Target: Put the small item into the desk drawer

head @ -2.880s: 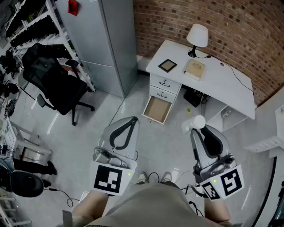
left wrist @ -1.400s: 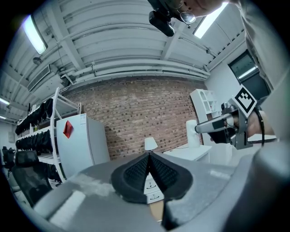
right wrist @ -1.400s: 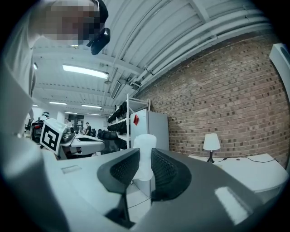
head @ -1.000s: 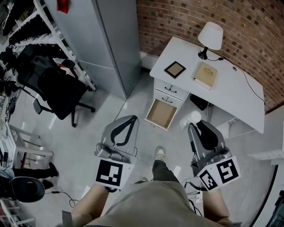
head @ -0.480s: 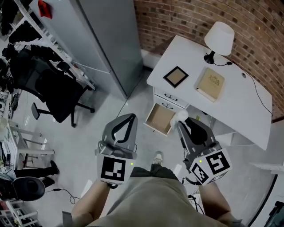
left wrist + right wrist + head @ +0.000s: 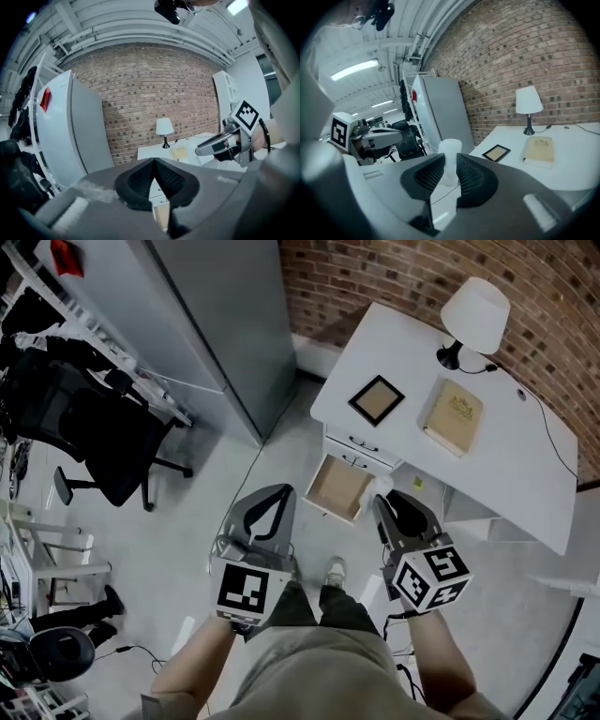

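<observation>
The small item (image 6: 382, 486) is a white cylinder held upright in my right gripper (image 6: 384, 499), which is shut on it; in the right gripper view the small item (image 6: 450, 160) stands pinched between the dark pads (image 6: 471, 177). It hangs just beside the right front corner of the open desk drawer (image 6: 339, 488), whose brown bottom shows bare. The drawer belongs to a white desk (image 6: 487, 474). My left gripper (image 6: 279, 493) is shut on nothing, left of the drawer; its jaws meet in the left gripper view (image 6: 154, 165).
On the desk stand a lamp (image 6: 474, 310), a picture frame (image 6: 376, 399) and a tan book (image 6: 453, 416). A tall grey cabinet (image 6: 206, 324) rises left of the desk, a black office chair (image 6: 103, 442) further left. The person's feet (image 6: 335, 570) are below the drawer.
The person has walked up to the desk. My right gripper has carried the white item from well short of the drawer to its front right corner; the left gripper came along, still shut.
</observation>
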Motion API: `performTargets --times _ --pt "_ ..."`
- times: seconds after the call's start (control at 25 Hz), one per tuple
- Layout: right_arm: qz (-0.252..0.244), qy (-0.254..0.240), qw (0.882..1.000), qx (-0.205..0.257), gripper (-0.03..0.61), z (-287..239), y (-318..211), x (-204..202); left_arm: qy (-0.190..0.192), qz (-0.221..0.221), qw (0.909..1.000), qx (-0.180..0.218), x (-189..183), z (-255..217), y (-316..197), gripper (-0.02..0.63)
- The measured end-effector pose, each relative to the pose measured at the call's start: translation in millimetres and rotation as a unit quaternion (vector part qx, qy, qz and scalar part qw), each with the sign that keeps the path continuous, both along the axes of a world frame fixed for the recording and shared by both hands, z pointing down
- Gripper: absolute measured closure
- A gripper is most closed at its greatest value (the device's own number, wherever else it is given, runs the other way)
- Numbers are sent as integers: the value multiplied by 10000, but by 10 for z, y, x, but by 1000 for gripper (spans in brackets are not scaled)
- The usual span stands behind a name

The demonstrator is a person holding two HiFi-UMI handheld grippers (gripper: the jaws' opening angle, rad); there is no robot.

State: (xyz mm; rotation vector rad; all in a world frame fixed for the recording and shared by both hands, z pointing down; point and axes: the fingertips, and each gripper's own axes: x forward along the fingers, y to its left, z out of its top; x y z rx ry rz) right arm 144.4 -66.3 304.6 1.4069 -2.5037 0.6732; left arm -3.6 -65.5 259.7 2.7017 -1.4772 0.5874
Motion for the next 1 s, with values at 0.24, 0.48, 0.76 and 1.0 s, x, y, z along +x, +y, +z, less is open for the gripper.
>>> performTargets --times 0.24,0.48,0.76,1.0 --pt "324 -30 9960 -827 492 942 -282 -88 16 20 9996 -284 -156 522 -406 611" --pt "502 220 9903 -1279 491 1883 -666 -159 75 -183 9977 -641 -355 1398 -881 611" --pt "485 432 9837 -1675 489 3101 -985 -154 133 -180 9947 -1005 -389 2499 -1197 611" --pt "292 758 9762 -2009 489 4257 -1075 -104 232 14 9924 -1211 -295 3490 -1338 611"
